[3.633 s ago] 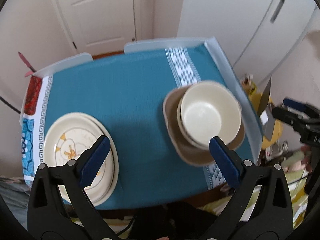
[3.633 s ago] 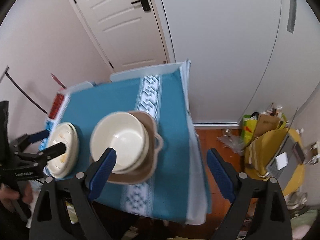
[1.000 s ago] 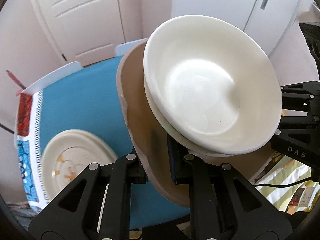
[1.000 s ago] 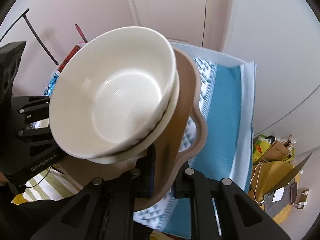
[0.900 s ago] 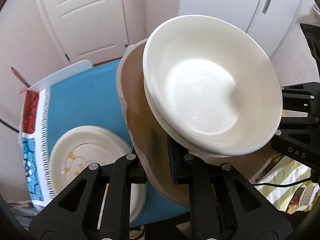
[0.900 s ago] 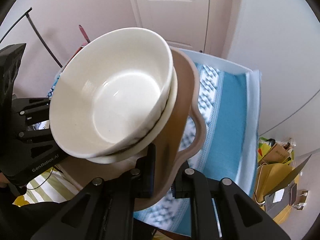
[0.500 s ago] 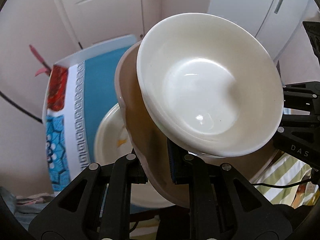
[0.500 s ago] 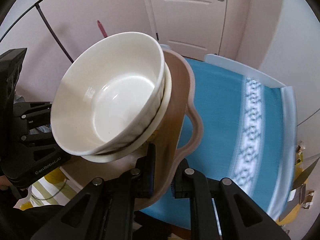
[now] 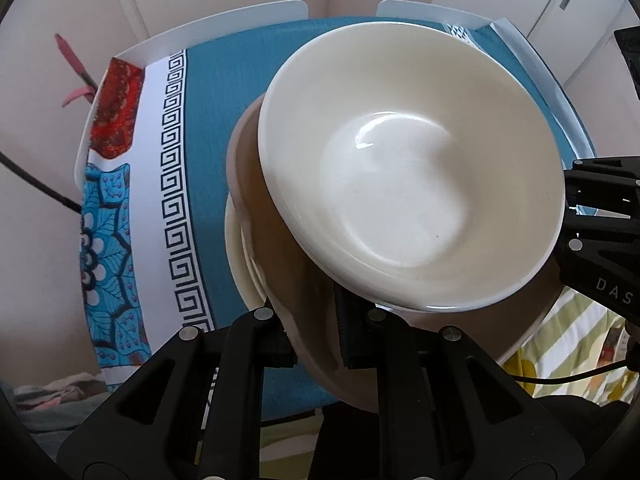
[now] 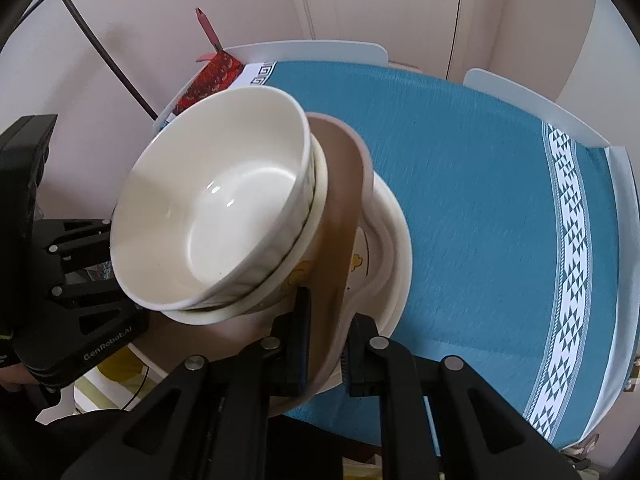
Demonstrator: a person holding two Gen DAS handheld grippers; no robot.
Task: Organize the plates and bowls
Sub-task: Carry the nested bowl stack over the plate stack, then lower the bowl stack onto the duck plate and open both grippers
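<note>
Jaws of left gripper [image 9: 316, 338] and right gripper [image 10: 325, 354] clamped on brown plate [image 10: 340, 216] rim, cream bowls [image 9: 408, 176] stacked on it.

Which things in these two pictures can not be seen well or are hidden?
- Stacked plates: mostly covered by the brown dish, both views.
- Lower bowl: only its rim shows under the top bowl.
- Contact between brown dish and plates: hidden.
- Plate drawing: mostly covered.

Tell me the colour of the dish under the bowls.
Light brown, a tan-beige dish beneath the cream bowls; clearest in the right wrist view.
</note>
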